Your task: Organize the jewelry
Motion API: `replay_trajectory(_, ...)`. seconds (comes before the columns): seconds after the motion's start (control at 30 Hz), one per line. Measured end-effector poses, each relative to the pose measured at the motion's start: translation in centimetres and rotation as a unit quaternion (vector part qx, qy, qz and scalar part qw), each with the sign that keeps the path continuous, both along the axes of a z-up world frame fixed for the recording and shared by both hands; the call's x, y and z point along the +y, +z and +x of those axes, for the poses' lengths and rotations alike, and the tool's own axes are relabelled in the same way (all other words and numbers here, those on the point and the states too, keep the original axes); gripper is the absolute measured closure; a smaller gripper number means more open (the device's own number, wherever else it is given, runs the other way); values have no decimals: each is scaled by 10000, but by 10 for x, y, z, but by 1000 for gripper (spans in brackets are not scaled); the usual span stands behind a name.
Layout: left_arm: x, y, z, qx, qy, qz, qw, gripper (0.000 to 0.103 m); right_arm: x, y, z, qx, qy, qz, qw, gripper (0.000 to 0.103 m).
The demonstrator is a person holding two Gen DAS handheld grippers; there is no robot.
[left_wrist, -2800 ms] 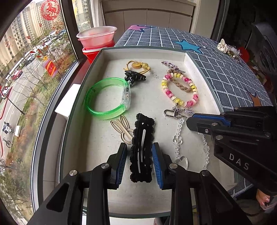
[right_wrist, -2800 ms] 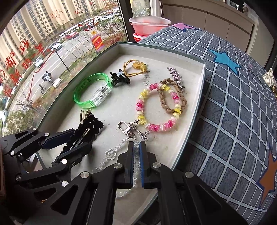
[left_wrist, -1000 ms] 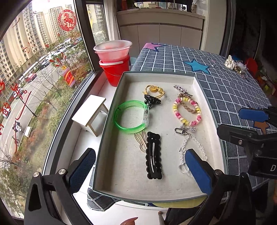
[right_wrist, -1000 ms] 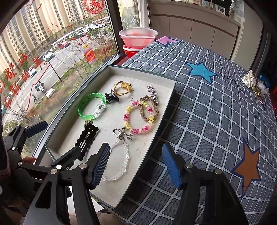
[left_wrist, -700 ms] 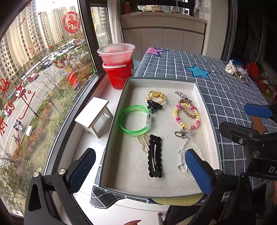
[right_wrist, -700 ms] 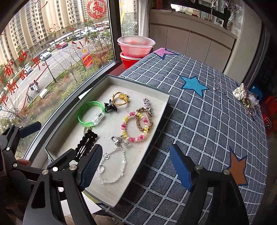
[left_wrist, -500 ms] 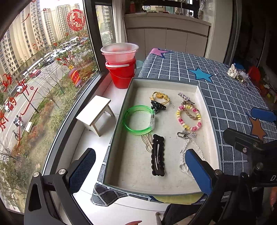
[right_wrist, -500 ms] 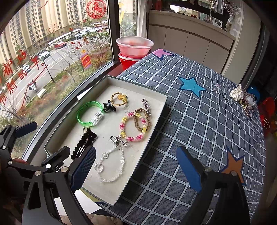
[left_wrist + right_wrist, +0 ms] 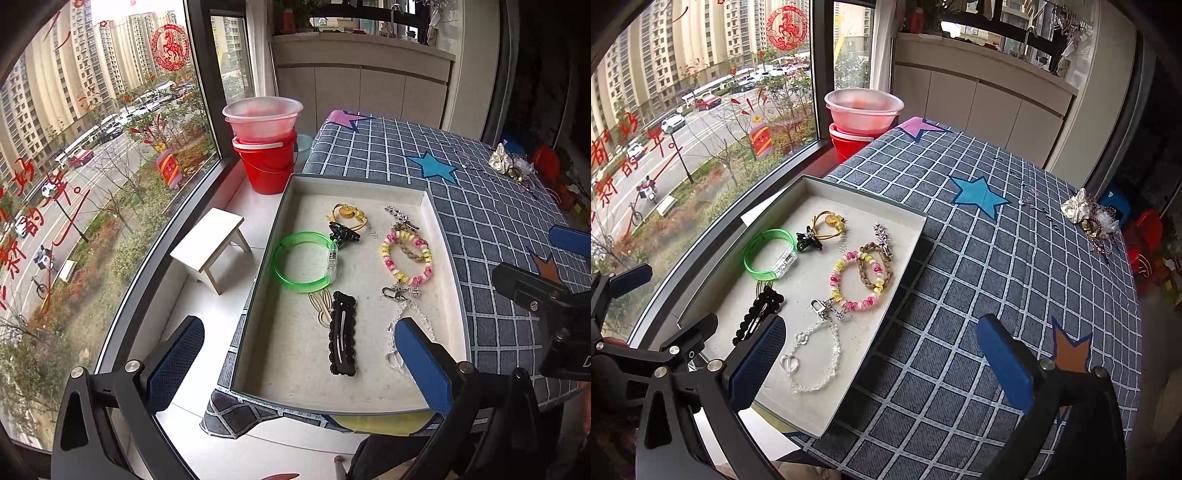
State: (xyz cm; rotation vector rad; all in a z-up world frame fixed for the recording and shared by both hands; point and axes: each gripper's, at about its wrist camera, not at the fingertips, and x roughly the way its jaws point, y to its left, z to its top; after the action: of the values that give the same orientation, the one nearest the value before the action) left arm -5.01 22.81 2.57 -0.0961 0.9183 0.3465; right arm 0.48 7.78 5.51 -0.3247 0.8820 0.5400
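A: Left wrist view. Left gripper (image 9: 299, 354) spread wide, nothing between its pads. To its left, seen only from here: one small white stool (image 9: 212, 251) on the sill. Ahead and left, one red bucket (image 9: 267, 166) with a pink basin (image 9: 263, 116) on top. Straight ahead, the tray (image 9: 258, 317) on the table (image 9: 498, 221).

B: Tray contents, left to right from that gripper?

A: One green bangle (image 9: 304, 262), one black claw clip (image 9: 343, 233) and one yellow hair tie (image 9: 347, 213) beyond it; one gold bunny clip (image 9: 321, 304) touching one black snap clip (image 9: 343, 334); one pink-and-yellow bead bracelet (image 9: 406, 258) overlapping one brown braided band (image 9: 408, 249); one silver hairpin (image 9: 400, 216); one clear bead chain (image 9: 406, 325), partly hidden behind the right pad.

B: Right wrist view?

A: Right gripper (image 9: 882, 365) also spread wide, empty, over the tray's right wall (image 9: 886, 306). Its left pad covers the near end of the snap clip. The chain's clear heart charm (image 9: 790, 363) shows whole here. Far ahead to the right, only this view shows clearly a heap of trinkets (image 9: 1089, 216) on the table. The left gripper's fingers (image 9: 628, 275) cross the lower-left corner.
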Motion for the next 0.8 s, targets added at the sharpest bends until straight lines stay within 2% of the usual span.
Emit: replay_trajectory(0.8, -5, 0, -1, 43, -35, 68, 10000, 0, -4, -3, 4, 74, -53, 65, 9999, 0)
